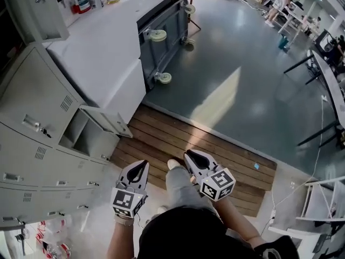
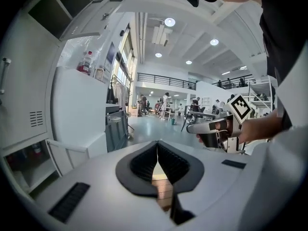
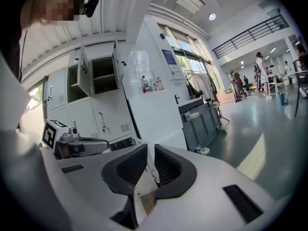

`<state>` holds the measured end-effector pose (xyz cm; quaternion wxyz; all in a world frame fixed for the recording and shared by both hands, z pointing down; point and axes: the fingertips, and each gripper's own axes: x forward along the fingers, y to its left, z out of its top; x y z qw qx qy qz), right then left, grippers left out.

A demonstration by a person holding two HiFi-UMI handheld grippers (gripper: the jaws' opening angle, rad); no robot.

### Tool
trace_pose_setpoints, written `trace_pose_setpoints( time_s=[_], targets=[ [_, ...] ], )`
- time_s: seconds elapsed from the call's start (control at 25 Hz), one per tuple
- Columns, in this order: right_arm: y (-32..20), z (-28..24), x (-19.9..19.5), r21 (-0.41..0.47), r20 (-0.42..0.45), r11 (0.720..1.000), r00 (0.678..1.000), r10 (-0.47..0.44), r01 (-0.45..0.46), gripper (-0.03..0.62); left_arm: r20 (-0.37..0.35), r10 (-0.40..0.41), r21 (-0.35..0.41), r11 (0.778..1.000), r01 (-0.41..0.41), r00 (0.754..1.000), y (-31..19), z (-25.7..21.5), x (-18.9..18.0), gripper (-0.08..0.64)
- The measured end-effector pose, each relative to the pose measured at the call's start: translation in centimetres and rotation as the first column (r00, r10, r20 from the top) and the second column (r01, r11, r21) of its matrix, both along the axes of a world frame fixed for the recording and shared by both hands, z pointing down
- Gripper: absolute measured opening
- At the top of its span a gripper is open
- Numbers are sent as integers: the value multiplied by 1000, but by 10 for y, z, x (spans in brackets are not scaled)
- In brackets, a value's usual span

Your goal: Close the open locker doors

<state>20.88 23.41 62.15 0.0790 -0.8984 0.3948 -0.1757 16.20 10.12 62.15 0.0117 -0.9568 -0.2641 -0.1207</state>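
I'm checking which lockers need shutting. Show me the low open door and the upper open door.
Low open door (image 1: 108, 122): head view, middle of the swung-out panel.
Upper open door (image 3: 84, 73): right gripper view, inner face of the panel.

Glossy grey floor (image 1: 237, 85), wooden slat platform (image 1: 215, 150) on it, locker bank (image 1: 27, 107), white cabinet (image 1: 97, 53) and wheeled cart (image 1: 161, 20) standing alongside.
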Motion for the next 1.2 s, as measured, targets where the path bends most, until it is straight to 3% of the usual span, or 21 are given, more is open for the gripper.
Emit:
trace_pose_setpoints(
  time_s=[0.24,0.44,0.72,0.92,1.04,1.2],
  targets=[
    [-52,-24,108,26,-23,974,974,-223,224,71,-12,-205,13,979,205,979,-34,-22,83,20],
    [-105,-65,166,31,-80,902,901,-426,430,71,-15,-387,4,922,388,922,-65,-51,126,20],
    [-182,-142,200,68,-170,745,743,-647,664,71,-47,-605,8,795,606,795,-106,-112,136,20],
    [-233,-206,185,118,-267,611,618,-740,783,80,-75,-720,10,691,723,690,-131,-147,107,20],
    [-258,-243,172,142,-328,537,551,-767,832,121,-94,-768,13,635,773,633,-147,-161,87,20],
    [-284,-278,157,160,-387,487,509,-769,859,149,-109,-813,7,575,818,572,-162,-172,62,20]
  ],
)
